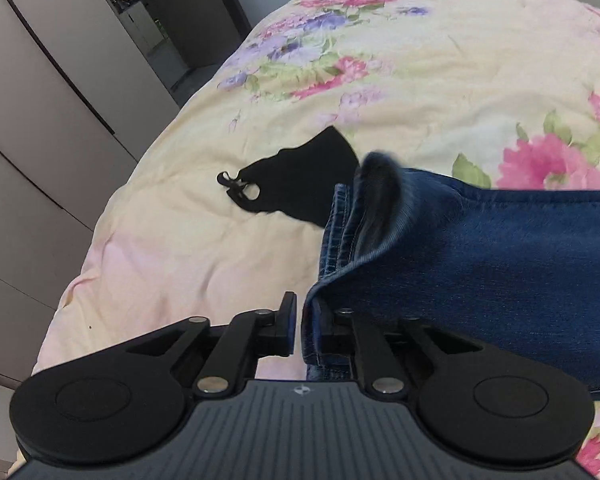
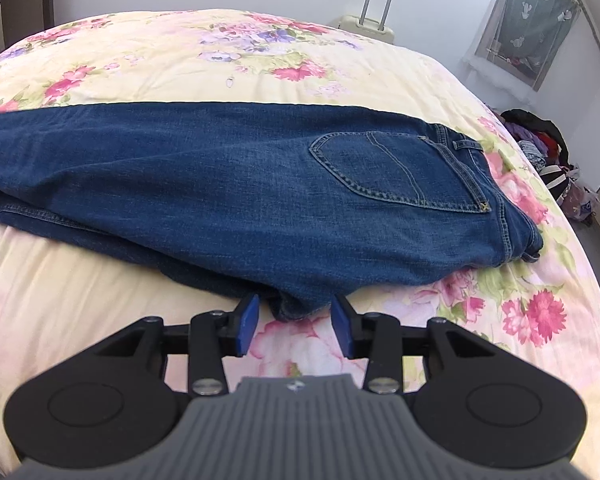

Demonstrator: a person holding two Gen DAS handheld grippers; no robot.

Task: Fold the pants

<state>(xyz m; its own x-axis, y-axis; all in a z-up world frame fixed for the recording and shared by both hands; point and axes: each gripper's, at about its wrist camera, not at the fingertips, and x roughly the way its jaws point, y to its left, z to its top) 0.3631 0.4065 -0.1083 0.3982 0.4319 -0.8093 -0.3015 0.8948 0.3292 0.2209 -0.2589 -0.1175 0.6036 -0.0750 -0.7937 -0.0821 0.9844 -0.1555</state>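
Left gripper (image 1: 305, 328) was clamped on a fold of denim at the leg end of the jeans (image 1: 480, 256); its left finger (image 1: 288, 326) showed at lower centre of the left wrist view, the right finger was covered by cloth; the pinched hem edge rose between them, lifted off the bedspread (image 1: 188, 248); the leg ran from there to the right edge of the frame, with the leg opening gaping at mid-frame; a black piece of cloth (image 1: 300, 184) with a small clip or ring at its left tip lay flat just left of the leg opening, touching or tucked under it, could not tell which; grey wardrobe doors (image 1: 40, 120) filled the left of the frame.

Right gripper (image 2: 296, 322) was spread apart, holding nothing; both blue pads (image 2: 248, 320) sat at lower centre of the right wrist view, either side of the near bulge of the jeans (image 2: 260, 184), close to it but not closed on it; jeans lay across the middle of the frame, folded lengthwise, back pocket (image 2: 396, 172) up at centre right, waistband toward the right; floral bedspread (image 2: 80, 288) under everything; a pale suitcase (image 2: 370, 24) stood behind the bed at top centre; a pile of clothes (image 2: 540, 148) sat at the right edge.
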